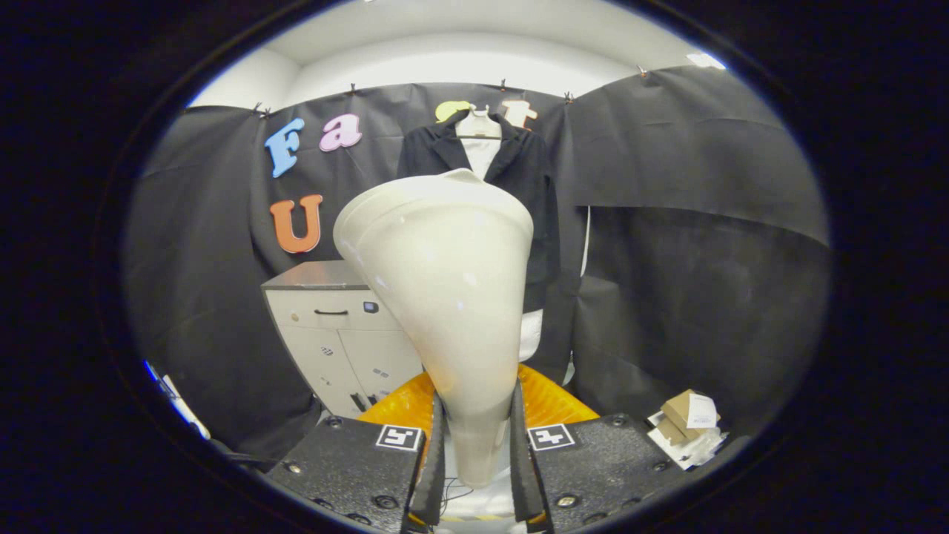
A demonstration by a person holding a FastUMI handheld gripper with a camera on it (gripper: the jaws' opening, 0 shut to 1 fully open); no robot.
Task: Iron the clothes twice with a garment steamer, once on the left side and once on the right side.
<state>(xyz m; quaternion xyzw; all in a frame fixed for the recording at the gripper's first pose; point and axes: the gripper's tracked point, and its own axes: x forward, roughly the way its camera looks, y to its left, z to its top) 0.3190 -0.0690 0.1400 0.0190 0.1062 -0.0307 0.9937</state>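
Clamped on the narrow neck of the garment steamer head (445,297), both fingers (434,452) pressed against it from either side, gripper (476,452) closed down to a slim gap that's fully taken up by the handle. Flares up and away from the jaws into a wide cream nozzle, tilted a touch to the left, mouth facing forward. Looks like hard glossy plastic, so probably light and stiff but slick, and top-heavy with that big flare; best held right where it's held now, low on the thin neck, squeezed firmly so it doesn't twist. Thin cord (454,491) dangling just under the jaws, likely to tug a bit when swinging side to side. Something orange and ribbed (552,400) directly behind the neck, can't tell what exactly. Further out, beyond the nozzle, a dark jacket (530,185) over a white shirt (480,152) on a hanger (478,122), hung against the black cloth wall (704,245), well apart from the nozzle, so no steaming pass started on either side by the look of it. Soft fabric, will swing if pushed. Left of the garment, a grey cabinet (334,334); off to the right of the jaws, a few small cardboard boxes (686,415).
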